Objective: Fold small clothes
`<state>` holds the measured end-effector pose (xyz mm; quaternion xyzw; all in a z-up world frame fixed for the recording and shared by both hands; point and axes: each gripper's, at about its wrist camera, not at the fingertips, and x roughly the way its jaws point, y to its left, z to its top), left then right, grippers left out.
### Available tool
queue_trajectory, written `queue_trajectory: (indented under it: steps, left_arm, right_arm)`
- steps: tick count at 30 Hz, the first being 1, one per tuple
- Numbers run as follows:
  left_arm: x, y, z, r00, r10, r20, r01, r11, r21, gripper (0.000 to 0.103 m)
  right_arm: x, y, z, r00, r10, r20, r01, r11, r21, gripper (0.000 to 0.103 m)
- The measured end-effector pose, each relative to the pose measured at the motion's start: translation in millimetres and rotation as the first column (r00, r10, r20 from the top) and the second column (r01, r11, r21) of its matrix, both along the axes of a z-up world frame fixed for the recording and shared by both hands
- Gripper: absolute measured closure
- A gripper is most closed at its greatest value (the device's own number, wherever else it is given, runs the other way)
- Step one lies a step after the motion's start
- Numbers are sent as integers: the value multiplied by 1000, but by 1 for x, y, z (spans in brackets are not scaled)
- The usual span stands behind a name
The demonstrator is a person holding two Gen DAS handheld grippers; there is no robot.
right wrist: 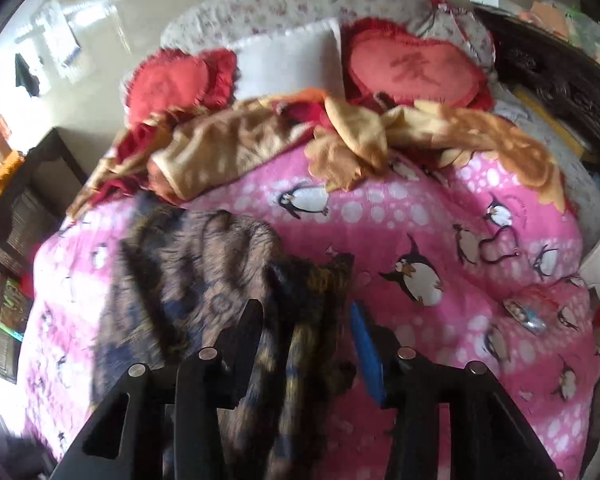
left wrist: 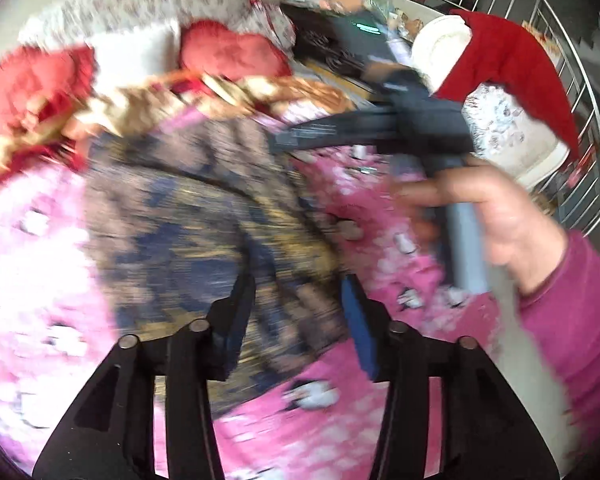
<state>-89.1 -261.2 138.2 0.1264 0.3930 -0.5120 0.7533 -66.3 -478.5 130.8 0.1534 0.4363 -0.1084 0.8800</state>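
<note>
A dark blue and brown patterned garment [left wrist: 204,216] lies spread on the pink penguin blanket [left wrist: 292,432]. My left gripper [left wrist: 298,316] hangs just over its near part, jaws apart, cloth showing between the fingers without being pinched. The right wrist view shows the same garment [right wrist: 196,276] bunched at the blanket's left. My right gripper [right wrist: 306,332] stands open over a rumpled fold of it, with cloth in the gap and loose. A hand [left wrist: 500,216] in a magenta sleeve holds the right gripper [left wrist: 292,136] above the garment's far right edge. The left view is blurred.
A tan and red blanket [right wrist: 260,140] is heaped at the bed's far end, in front of red heart cushions [right wrist: 412,68] and a white pillow [right wrist: 288,60]. A chair with a red cloth [left wrist: 500,56] and a metal rail [left wrist: 572,92] stand to the right.
</note>
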Motion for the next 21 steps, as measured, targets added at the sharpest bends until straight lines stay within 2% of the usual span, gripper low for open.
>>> queue_trajectory:
  steps: [1, 4, 6, 9, 11, 12, 13, 15, 17, 21]
  left_arm:
    - [3, 12, 2, 999, 23, 38, -23, 1000, 8, 49]
    - [20, 35, -10, 990, 87, 114, -95, 993, 64, 49]
    - [25, 41, -21, 986, 124, 114, -137, 985, 109, 49]
    - [37, 44, -41, 983, 162, 82, -172, 975, 139, 49]
    - [39, 43, -53, 983, 171, 65, -178, 972, 150, 49]
    - [39, 42, -56, 984, 170, 58, -177, 972, 152, 49]
    - [37, 41, -59, 984, 170, 53, -176, 972, 156, 49]
    - [32, 42, -63, 985, 168, 32, -171, 972, 159, 49]
    - [29, 40, -70, 988, 155, 15, -156, 973, 173, 49]
    - [23, 31, -87, 990, 140, 19, -141, 965, 221, 49]
  right_arm:
    - [-9, 6, 7, 1000, 17, 19, -17, 1000, 14, 59]
    - [-34, 26, 16, 996, 74, 56, -77, 995, 56, 58]
    - [-46, 46, 10, 992, 117, 50, -120, 990, 79, 58]
    - [-52, 65, -16, 994, 101, -30, -99, 994, 45, 58]
    - [-52, 71, -34, 991, 120, -60, -116, 991, 68, 70]
    - [-54, 72, -38, 991, 118, -65, -114, 992, 51, 88]
    - [-58, 71, -38, 994, 97, -55, -95, 995, 38, 94]
    - [-70, 62, -31, 997, 75, -2, -75, 994, 79, 95]
    - [-83, 53, -28, 999, 38, 26, -40, 997, 73, 95]
    - [-86, 38, -62, 998, -4, -64, 9, 996, 87, 97]
